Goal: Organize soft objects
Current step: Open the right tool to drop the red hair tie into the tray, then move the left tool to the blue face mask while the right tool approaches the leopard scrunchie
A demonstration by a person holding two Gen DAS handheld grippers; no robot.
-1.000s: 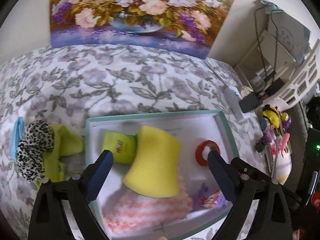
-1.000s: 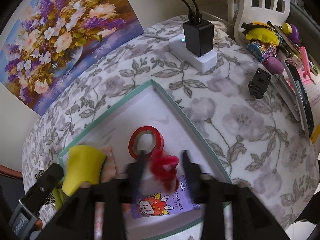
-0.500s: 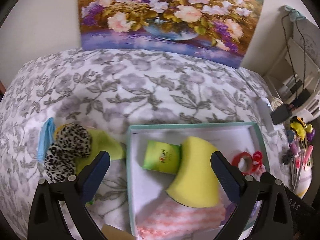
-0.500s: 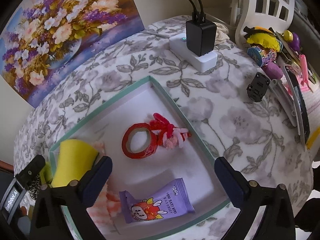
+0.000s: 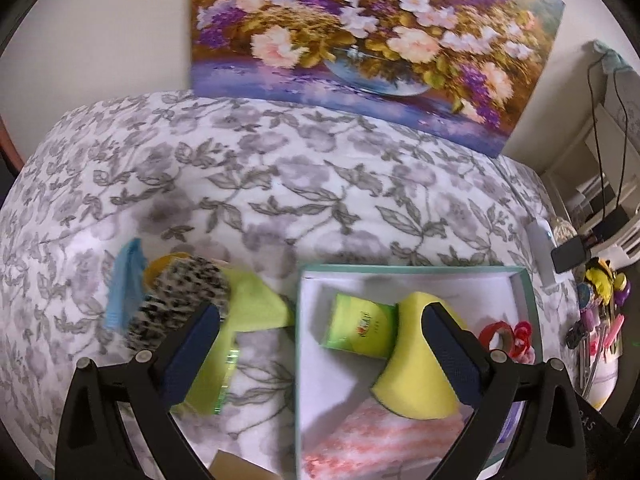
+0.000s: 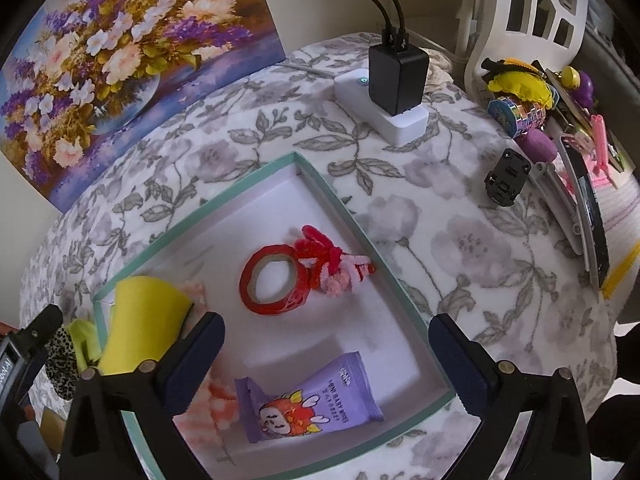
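Both tools are pointing steeply down, spread, pinching nothing: right tool [image 6: 326,354] over the box [image 6: 256,176], pompom [image 6: 340,266] at 12 o'clock; left tool [image 5: 320,344] partly hiding the scrunchie [image 5: 180,300].

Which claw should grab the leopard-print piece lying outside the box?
Left, probably. The left claw is open, and one finger already overlaps the leopard-print piece. The right claw is open over the box, with that piece at its view's far edge.

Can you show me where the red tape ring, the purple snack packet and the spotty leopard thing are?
red tape ring [image 6: 251,280]: right wrist view, left rim.
purple snack packet [image 6: 310,402]: right wrist view, middle of its front.
leopard-print scrunchie [image 5: 180,296]: left wrist view, spotted top.
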